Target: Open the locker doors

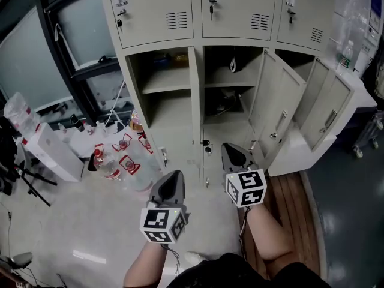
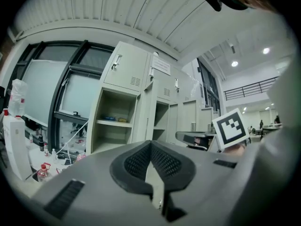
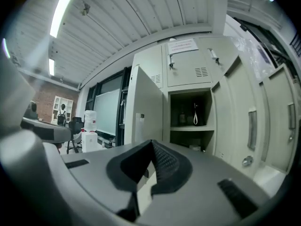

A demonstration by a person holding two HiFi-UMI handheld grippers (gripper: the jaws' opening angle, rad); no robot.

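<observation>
Left hand-held gripper (image 1: pixel 172 179) (image 2: pixel 151 143): clenched and empty. Its two dark ribbed pads meet at the tip, set in a smooth grey shell.
Right hand-held gripper (image 1: pixel 230 149) (image 3: pixel 151 141): also clenched with nothing held, its two ribbed pads pressed tip to tip. It sits ahead of the left one, nearer the lockers.
Marker cubes: two, one on each gripper, with white faces and black square patterns: left cube (image 1: pixel 163 224), right cube (image 1: pixel 246 188).
Forearms (image 1: pixel 267 236): two, bare, cut off by the lower edge of the head view.
Lockers (image 1: pixel 197 101): one bank of pale painted metal, three columns wide, directly in front of both grippers.
Upper doors (image 1: pixel 157 11): three, all shut, each with a slotted vent and a small handle.
Lower compartments (image 1: pixel 162 110): three, all standing open.
Open doors: two seen clearly, flat panels swung out to the right, each with one long handle: middle door (image 1: pixel 275 110), right door (image 1: pixel 324 116). The left compartment's door cannot be made out.
Shelves (image 1: pixel 165 87): one in the left compartment holds small items too small to name. One in the middle compartment is dark and its contents are unclear.
Bottles (image 1: pixel 111 164): clear plastic with red labels, clustered on the floor left of the lockers. The count is uncertain.
Floor (image 1: pixel 90 233): pale and glossy.
</observation>
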